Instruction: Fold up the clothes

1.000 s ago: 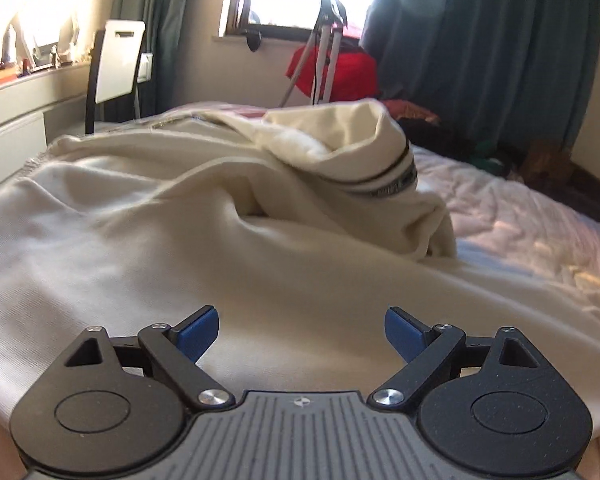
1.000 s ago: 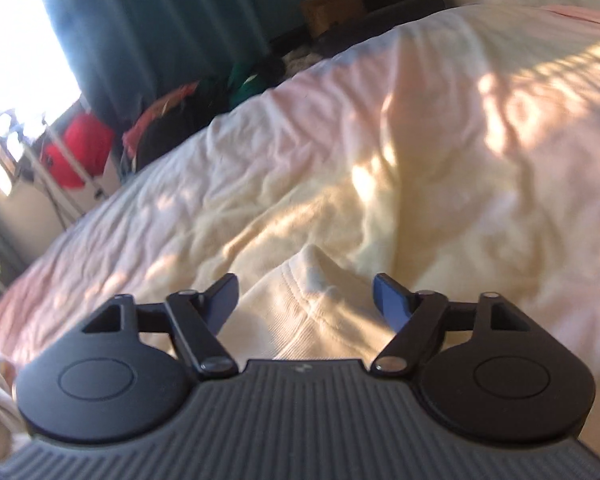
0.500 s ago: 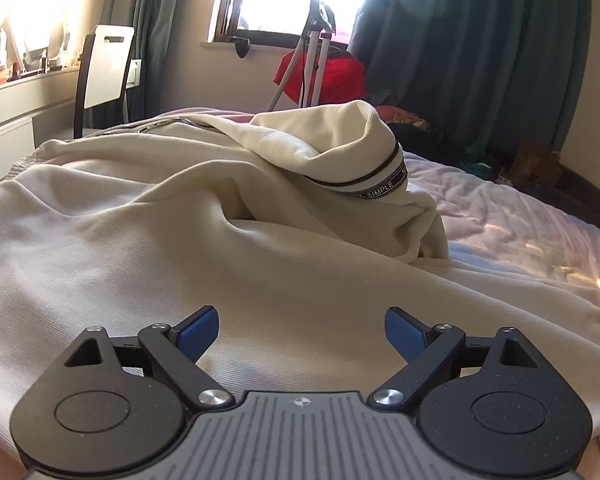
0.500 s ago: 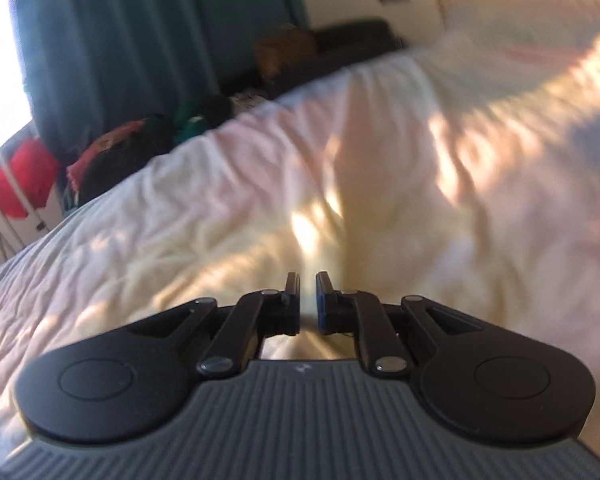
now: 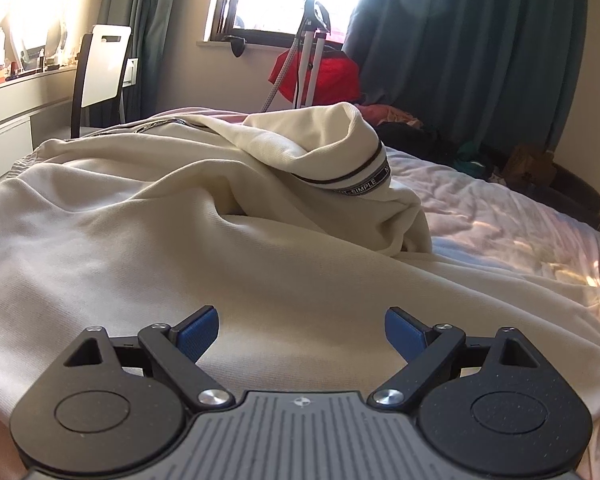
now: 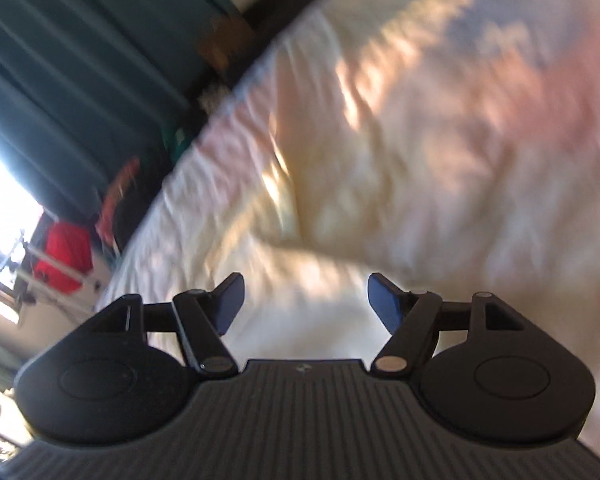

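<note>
A cream sweatshirt (image 5: 148, 232) lies spread over the bed, with one part bunched up into a hump that bears a black-and-white striped band (image 5: 364, 178). My left gripper (image 5: 300, 330) hovers over the flat cloth, open, nothing between its blue pads. In the blurred, tilted right wrist view my right gripper (image 6: 302, 300) has its jaws opening, with nothing between them. Cream cloth (image 6: 300, 276) lies below and ahead of it on the bed.
A pale pink sheet (image 5: 512, 232) covers the bed to the right. A white chair (image 5: 100, 76) and a desk (image 5: 16, 100) stand at the left. A red bag (image 5: 320, 80) on a stand sits under the window, by dark teal curtains (image 5: 480, 48).
My right gripper shut on a corner of the cream cloth, then opened again while it rolled and swung sideways. The left gripper has stayed open over the sweatshirt.
</note>
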Available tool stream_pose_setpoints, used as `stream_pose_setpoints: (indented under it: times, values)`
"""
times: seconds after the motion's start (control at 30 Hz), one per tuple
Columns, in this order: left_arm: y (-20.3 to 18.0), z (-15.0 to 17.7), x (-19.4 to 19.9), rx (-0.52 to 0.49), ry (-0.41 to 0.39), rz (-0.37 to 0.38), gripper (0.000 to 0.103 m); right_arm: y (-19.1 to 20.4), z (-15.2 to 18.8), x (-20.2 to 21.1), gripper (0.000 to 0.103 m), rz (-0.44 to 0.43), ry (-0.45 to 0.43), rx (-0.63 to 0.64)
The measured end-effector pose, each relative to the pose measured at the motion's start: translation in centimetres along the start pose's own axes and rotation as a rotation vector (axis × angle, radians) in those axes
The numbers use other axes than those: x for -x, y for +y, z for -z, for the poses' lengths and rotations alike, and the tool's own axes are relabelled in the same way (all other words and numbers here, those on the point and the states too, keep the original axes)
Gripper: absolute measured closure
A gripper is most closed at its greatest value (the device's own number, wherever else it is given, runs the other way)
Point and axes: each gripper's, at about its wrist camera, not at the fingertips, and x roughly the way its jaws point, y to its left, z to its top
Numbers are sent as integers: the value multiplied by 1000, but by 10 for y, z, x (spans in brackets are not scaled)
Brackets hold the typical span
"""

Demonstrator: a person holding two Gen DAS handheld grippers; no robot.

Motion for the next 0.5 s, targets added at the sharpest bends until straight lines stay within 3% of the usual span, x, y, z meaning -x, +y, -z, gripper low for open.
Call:
stream_pose_setpoints:
  times: [0.13, 0.27, 0.33, 0.47, 0.5]
  values:
    - [0, 1, 3, 10, 1, 4, 11, -27, 12, 12, 32, 4, 62, -149]
    - [2, 0, 3, 27, 2, 5, 11, -36, 26, 9, 32, 19, 130, -197]
    - [3, -1, 3, 33, 1, 3, 11, -38, 28, 0, 32, -13, 173, -225]
    - [3, -1, 2, 37, -2, 2, 11, -33, 24, -17, 33, -35, 159, -227]
    - [2, -1, 2, 35, -2, 0, 11, -30, 22, -20, 41, -28, 144, -209]
